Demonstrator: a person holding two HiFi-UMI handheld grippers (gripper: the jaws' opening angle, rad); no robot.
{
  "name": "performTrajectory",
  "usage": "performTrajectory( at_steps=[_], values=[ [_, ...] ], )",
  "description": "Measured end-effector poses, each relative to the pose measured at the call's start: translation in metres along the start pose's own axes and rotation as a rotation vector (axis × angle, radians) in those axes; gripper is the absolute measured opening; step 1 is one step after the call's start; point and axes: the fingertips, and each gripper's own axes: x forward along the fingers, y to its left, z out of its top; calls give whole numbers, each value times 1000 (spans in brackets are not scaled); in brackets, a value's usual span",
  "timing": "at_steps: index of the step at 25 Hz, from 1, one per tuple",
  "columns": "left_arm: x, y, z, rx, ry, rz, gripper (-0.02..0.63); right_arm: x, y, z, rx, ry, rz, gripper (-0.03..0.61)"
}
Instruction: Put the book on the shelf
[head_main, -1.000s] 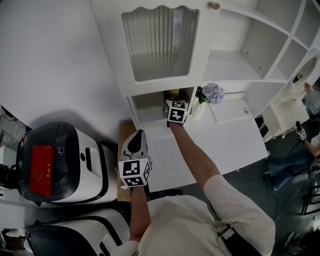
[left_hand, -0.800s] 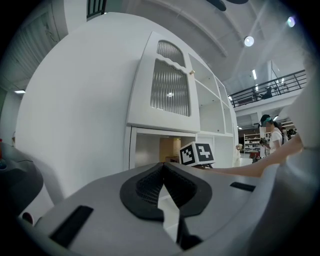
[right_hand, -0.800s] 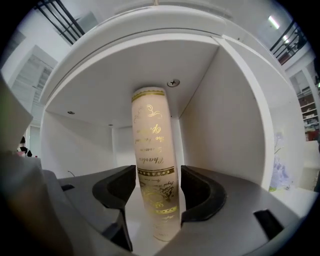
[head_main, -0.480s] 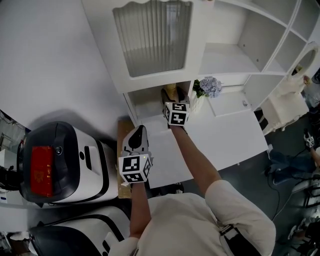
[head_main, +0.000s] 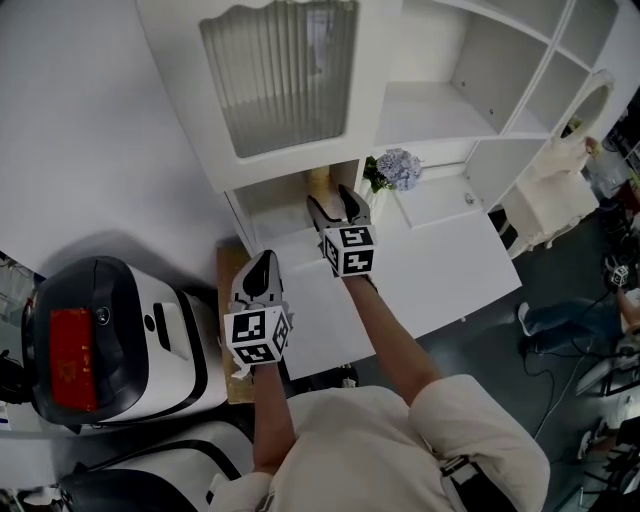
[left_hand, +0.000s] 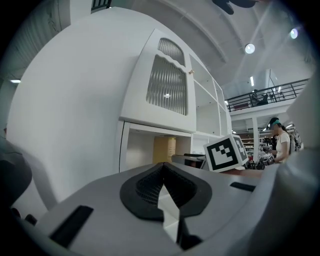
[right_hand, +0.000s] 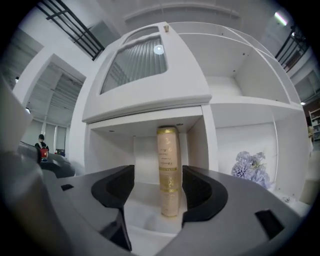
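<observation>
"Cream-and-gold spine shows between the right gripper's (right_hand: 159, 192) jaws. Gripped?"

"No, released: the jaws stand wide, pads clear. The book (right_hand: 168, 170) stands upright on the floor of the shelf's (right_hand: 150, 107) low compartment, nearer its right wall. The left gripper's (left_hand: 162, 187) jaws are clenched on nothing."

"So placing looks done. Next, a straight retreat without nudging it."

"Count: one book, two grippers, one flower bunch (right_hand: 252, 167)."

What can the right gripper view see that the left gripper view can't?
Only the right gripper view shows the purple flowers beside the cubby, and the gold bands on the book's spine. Only the left gripper view shows a marker cube with black squares. Both show the tan book standing upright in the cubby of the white cabinet, under the ribbed-glass door.
</observation>
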Motion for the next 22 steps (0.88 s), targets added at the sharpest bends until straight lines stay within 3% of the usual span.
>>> performTrajectory(
  at_steps=[6,12,15,18,22],
  values=[
    [-1,-1,4,45,-3,-15,17,-31,13,12,-185,-25,8,309],
    [6,0,-3,39,14,-37,17,-70,2,11,-84,-55,-18,310],
    [8,-5,-8,38,23,-50,17,-92,-7,-9,-47,-45,-32,310],
    [10,-11,-15,46,34,-63,17,-104,-9,-29,-65,0,-6,310],
    [17,-19,-18,60,45,-85,17,-114,-5,-28,-48,-5,19,310]
  ],
)
